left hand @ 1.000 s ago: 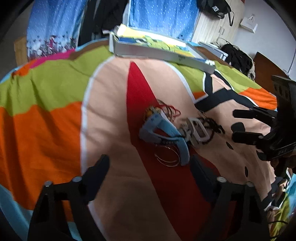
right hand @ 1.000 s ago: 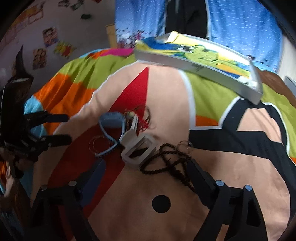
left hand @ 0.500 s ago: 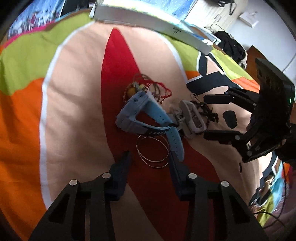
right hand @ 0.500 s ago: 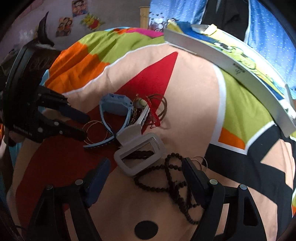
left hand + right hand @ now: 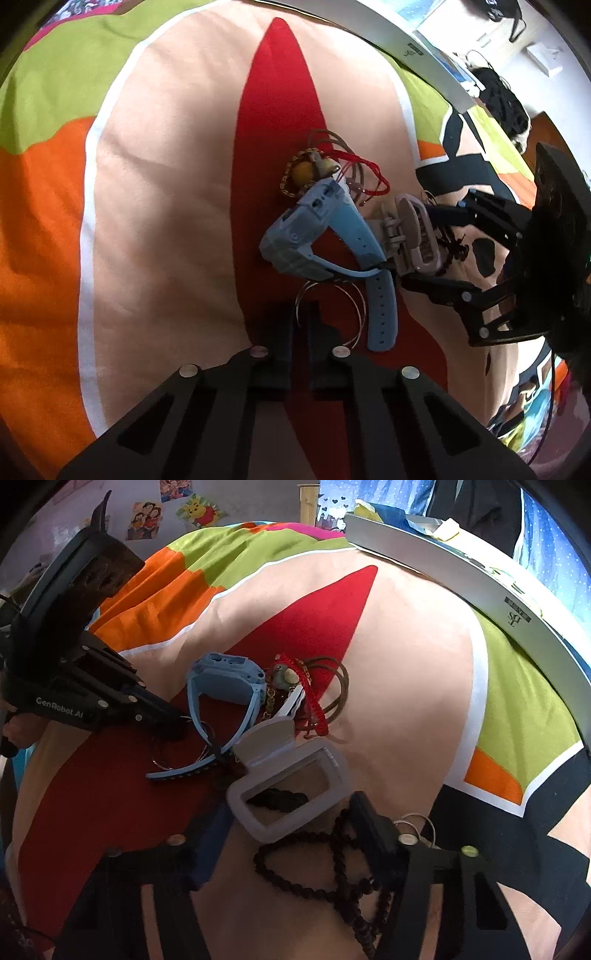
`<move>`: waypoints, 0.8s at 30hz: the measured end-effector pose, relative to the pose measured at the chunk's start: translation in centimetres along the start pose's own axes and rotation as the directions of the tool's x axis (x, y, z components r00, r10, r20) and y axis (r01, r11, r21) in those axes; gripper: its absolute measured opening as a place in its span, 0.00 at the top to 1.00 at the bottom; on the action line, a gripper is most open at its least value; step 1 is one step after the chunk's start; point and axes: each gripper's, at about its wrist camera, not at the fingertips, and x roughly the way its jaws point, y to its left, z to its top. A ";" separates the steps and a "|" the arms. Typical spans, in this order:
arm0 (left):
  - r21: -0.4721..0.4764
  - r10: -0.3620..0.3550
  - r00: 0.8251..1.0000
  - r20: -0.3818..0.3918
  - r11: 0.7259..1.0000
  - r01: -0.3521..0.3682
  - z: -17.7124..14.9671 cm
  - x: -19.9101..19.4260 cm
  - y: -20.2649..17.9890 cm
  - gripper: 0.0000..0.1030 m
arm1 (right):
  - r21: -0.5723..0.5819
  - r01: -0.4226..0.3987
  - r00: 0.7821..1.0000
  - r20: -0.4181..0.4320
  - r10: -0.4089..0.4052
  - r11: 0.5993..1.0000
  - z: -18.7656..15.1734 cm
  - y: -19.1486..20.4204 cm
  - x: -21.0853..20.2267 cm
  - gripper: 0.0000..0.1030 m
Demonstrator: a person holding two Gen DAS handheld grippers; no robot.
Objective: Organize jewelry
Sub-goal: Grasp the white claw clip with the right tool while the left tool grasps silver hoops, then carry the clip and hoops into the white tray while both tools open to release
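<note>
L gripper [image 5: 300, 314] fingers nearly together, pinched on the thin wire bangles [image 5: 332, 314] just below the blue watch [image 5: 314, 236] on the red part of the bedspread [image 5: 166, 184]. R gripper [image 5: 291, 819] fingers wide apart, straddling the grey hair claw clip [image 5: 288, 790], dark bead necklace [image 5: 321, 860] lying between them. Rest of the jewelry pile (red cord bracelet [image 5: 314, 698], brown hoops, gold chain [image 5: 290, 181]) sits touching the watch, mid-bed.
</note>
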 end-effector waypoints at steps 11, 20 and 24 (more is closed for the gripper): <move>-0.048 0.042 0.995 0.093 0.998 -0.038 -1.3 -1.8 0.0 0.99 | 0.109 0.048 0.996 0.065 -0.055 0.993 -1.4 0.3 -1.0 0.47; 0.009 0.101 0.977 0.187 0.994 -0.105 -2.0 -3.5 -1.5 1.00 | 0.229 0.080 0.986 0.128 -0.112 0.970 -2.0 0.3 -1.6 0.47; 0.020 0.100 0.972 0.212 0.994 -0.106 -1.7 -3.7 -2.2 1.00 | 0.251 0.084 0.981 0.147 -0.123 0.964 -2.0 0.3 -2.2 0.47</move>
